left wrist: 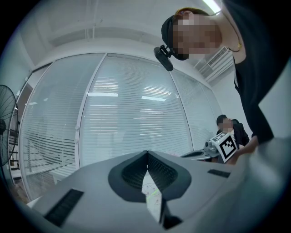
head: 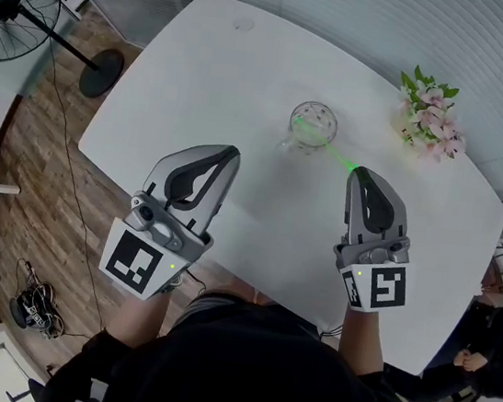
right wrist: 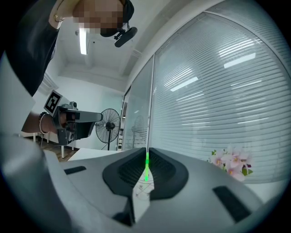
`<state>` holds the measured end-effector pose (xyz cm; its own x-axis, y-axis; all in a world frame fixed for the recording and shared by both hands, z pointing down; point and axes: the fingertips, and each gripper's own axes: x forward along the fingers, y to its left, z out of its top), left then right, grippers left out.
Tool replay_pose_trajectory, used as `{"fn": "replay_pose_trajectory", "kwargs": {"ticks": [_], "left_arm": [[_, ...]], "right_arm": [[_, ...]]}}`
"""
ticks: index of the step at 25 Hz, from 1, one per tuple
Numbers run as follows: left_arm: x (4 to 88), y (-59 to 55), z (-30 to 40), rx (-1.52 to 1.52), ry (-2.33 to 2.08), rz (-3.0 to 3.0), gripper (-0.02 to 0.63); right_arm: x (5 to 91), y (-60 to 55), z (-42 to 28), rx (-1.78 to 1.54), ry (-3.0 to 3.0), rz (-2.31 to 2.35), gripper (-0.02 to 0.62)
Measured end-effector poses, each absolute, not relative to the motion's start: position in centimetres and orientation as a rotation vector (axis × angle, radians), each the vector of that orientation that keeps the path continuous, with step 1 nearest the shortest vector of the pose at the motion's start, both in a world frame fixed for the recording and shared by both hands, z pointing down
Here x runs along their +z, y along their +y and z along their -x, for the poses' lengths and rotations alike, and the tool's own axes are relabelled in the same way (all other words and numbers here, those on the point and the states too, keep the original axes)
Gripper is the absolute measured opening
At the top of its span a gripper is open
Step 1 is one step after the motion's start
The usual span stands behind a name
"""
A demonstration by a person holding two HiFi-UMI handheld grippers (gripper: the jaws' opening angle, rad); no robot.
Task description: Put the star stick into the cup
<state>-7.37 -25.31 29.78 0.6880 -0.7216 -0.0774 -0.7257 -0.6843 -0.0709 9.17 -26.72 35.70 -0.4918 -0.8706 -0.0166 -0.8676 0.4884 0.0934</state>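
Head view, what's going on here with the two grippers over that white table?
A person holds a gripper in each hand over the white table. The right gripper is shut on a thin green stick, which points toward the glass cup. Its far end reaches the cup, though it is hard to tell whether it is inside or just above it. The left gripper is shut and empty, off to the side. Pink flowers sit near the table's edge.

The right tongs [right wrist: 147, 154] clamp a thin green stick [right wrist: 146, 167].
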Motion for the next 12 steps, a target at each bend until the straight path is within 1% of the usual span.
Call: {"fn": "replay_pose_trajectory", "kwargs": {"ticks": [12], "left_arm": [[29.7,-25.16,6.89,0.066,1.192,2.802,0.014]], "right_arm": [[36.28,-26.42,-9.83,-0.125,-2.669,-1.588,0.025]]}}
